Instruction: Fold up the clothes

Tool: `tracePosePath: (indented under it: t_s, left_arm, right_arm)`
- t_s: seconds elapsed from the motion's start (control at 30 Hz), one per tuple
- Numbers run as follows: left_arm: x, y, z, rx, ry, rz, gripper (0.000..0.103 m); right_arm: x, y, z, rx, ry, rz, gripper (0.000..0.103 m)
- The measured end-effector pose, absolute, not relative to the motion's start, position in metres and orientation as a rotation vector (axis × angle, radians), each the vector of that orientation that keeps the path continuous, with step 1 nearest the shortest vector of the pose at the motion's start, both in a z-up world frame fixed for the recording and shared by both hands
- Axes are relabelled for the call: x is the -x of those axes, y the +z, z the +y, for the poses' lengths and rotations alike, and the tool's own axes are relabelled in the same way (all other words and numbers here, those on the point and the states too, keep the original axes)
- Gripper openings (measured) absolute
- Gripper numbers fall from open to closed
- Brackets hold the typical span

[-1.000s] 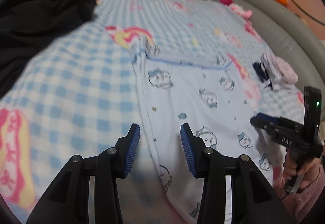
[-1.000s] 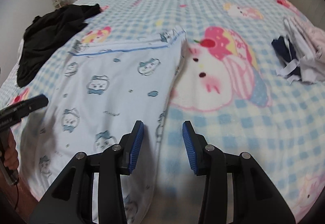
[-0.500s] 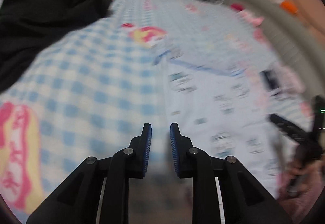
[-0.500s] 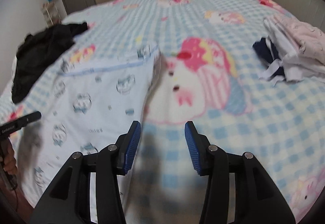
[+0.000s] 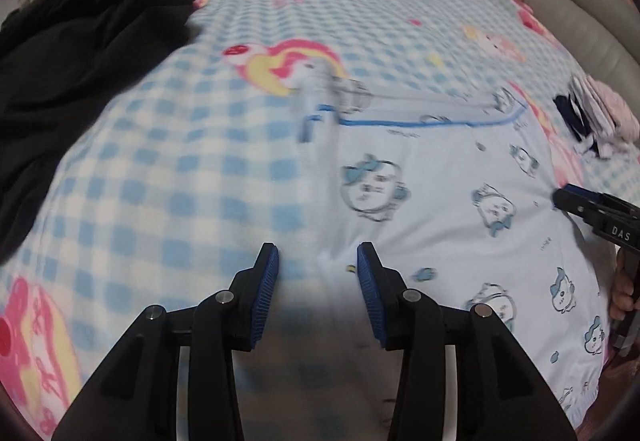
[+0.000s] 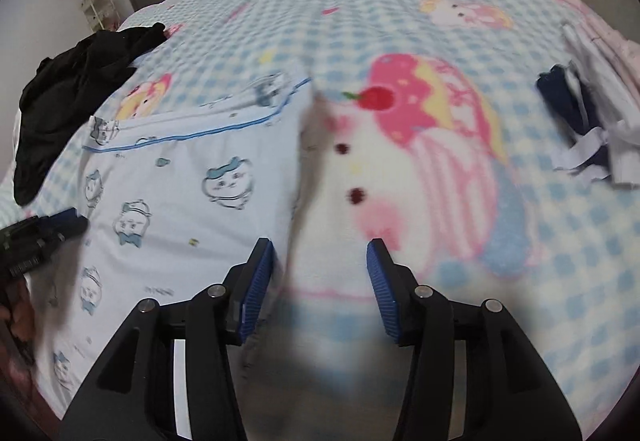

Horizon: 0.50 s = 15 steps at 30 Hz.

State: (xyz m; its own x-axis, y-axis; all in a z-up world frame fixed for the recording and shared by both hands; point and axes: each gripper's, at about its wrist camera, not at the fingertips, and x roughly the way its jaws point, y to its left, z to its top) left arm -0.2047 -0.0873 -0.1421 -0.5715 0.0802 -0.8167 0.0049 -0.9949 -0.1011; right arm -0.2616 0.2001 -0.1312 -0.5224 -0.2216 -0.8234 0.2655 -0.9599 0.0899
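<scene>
A pale blue garment [image 5: 420, 201] printed with cartoon faces and edged with a blue trim line lies flat on the checked blanket [image 5: 180, 161]. My left gripper [image 5: 318, 257] hovers over its left edge, jaws opening, with cloth below them and nothing pinched. My right gripper [image 6: 320, 247] hovers at the garment's [image 6: 180, 201] right edge, which runs by its left finger. Its jaws are also opening, with nothing gripped. Each gripper shows in the other's view: the right gripper [image 5: 592, 209] at the far right, the left gripper [image 6: 40, 237] at the far left.
A heap of black clothing [image 5: 80, 61] lies at the back left of the bed, the same black clothing [image 6: 72, 93] in the right wrist view. A small pile of folded clothes [image 6: 580, 113] sits at the right. A grey padded bed frame [image 5: 560, 1] borders the far right side.
The left jaws narrowed half a second ago and have widened again, back over the garment's left edge. The right jaws have widened steadily, and the garment's right edge now sits nearer the left finger.
</scene>
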Motion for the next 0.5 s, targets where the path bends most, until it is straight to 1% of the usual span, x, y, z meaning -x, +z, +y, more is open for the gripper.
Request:
tracePosePath:
  t_s: [0.03,0.07,0.13,0.2,0.27,0.37,0.43,0.47,0.5]
  left_arm:
    - [0.204,-0.137,-0.09,1.402,2.764,-0.139,0.044]
    - [0.203,-0.132,-0.093,1.371,2.784,-0.135,0.041]
    - [0.204,-0.118,-0.093,1.264,2.788,-0.175,0.041]
    - [0.213,-0.109,-0.079,1.205,2.73,-0.172,0.041]
    - [0.228,-0.108,-0.057,1.215,2.654,-0.116,0.041]
    - [0.253,-0.12,-0.03,1.248,2.563,-0.051,0.041]
    - [0.265,-0.133,-0.029,1.316,2.575,0.012,0.041]
    - [0.271,-0.141,-0.033,1.355,2.589,0.048,0.035]
    - [0.275,-0.145,-0.041,1.372,2.588,0.031,0.028]
  right_arm:
    - [0.261,-0.127,0.202,-1.335,-2.537,0.082,0.055]
    - [0.26,-0.123,0.203,-1.315,-2.559,0.096,0.055]
    - [0.26,-0.107,0.202,-1.233,-2.605,0.09,0.055]
    - [0.266,-0.095,0.191,-1.172,-2.573,0.078,0.055]
    - [0.276,-0.089,0.173,-1.138,-2.503,0.087,0.055]
    - [0.289,-0.104,0.134,-1.174,-2.411,0.238,0.054]
    - [0.298,-0.119,0.112,-1.208,-2.359,0.35,0.053]
    - [0.302,-0.131,0.107,-1.232,-2.363,0.44,0.047]
    - [0.307,-0.141,0.104,-1.253,-2.367,0.507,0.043]
